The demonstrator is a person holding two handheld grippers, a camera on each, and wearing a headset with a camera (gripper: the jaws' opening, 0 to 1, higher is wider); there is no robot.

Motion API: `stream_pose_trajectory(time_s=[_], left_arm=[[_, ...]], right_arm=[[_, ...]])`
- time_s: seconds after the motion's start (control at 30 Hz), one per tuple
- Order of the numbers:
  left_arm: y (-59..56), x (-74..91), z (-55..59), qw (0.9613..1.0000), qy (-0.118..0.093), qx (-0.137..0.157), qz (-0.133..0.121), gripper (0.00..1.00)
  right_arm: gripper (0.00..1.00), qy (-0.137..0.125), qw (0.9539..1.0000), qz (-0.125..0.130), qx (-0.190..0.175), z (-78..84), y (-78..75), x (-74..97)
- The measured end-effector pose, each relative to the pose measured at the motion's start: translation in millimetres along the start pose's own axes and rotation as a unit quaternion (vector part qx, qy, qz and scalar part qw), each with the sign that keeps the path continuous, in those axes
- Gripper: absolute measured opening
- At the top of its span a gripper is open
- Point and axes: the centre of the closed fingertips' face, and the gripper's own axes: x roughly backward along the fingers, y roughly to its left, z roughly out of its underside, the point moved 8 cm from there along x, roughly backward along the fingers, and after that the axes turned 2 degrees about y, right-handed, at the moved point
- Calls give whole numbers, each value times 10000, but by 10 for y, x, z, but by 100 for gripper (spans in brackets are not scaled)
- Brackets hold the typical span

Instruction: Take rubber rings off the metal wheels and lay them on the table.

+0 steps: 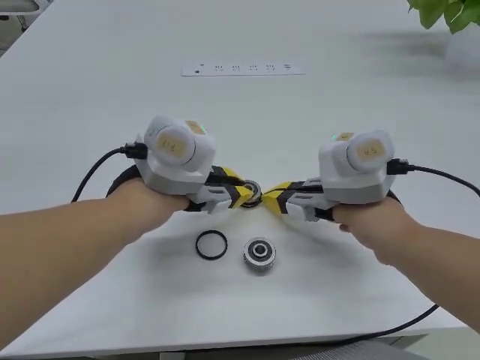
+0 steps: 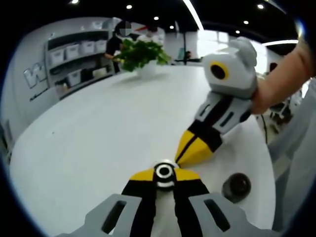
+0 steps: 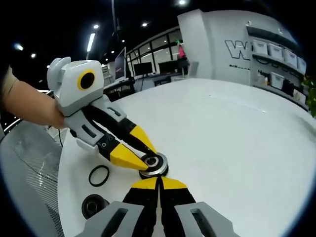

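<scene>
- In the head view, your two grippers meet tip to tip above the near part of the white table (image 1: 315, 97). The left gripper (image 1: 244, 196) and the right gripper (image 1: 271, 196) have the held wheel (image 1: 253, 191) between them.
- Below them on the table lie one rubber ring (image 1: 198, 245), flat, and just beside it on its right the loose wheel (image 1: 259, 253). The two do not touch.
- Far behind, a power strip (image 1: 242, 69) lies on the table, well apart from the work. A plant (image 1: 446, 11) is at the far right corner. A black cable (image 1: 94, 174) runs from each gripper.
- In the left gripper view, your left gripper (image 2: 164, 177) is clenched on the held wheel (image 2: 164, 171), which sits between its yellow tips.
- The right gripper (image 2: 190, 153) comes in from the right and its tip reaches the wheel. It covers part of the table behind. The loose wheel (image 2: 236, 186) lies near, at the lower right.
- In the right gripper view, the jaws of your right gripper (image 3: 159, 181) are pressed together and their tips touch the near edge of the held wheel (image 3: 155, 163). You cannot tell whether they pinch something there.
- The left gripper (image 3: 136, 157) lies over the left side of the wheel and hides it. The rubber ring (image 3: 91, 176) and the loose wheel (image 3: 94, 205) lie at the lower left.
</scene>
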Motion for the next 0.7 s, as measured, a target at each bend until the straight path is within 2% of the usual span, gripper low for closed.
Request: stream_pose_trajectory(time_s=[0.13,0.3,0.7], left_arm=[[1,-2,6,10000,-10,32,-17,12],[5,-8,8,10000,0,39,-25,12],[23,-21,20,10000,-4,75,-19,12]], right_arm=[[0,-97,9991,-57,-405,7,-68,-8],[0,-239,9974,-76,-677,-16,-84,9],[0,-383,9955,-176,-847,-33,-26,12]])
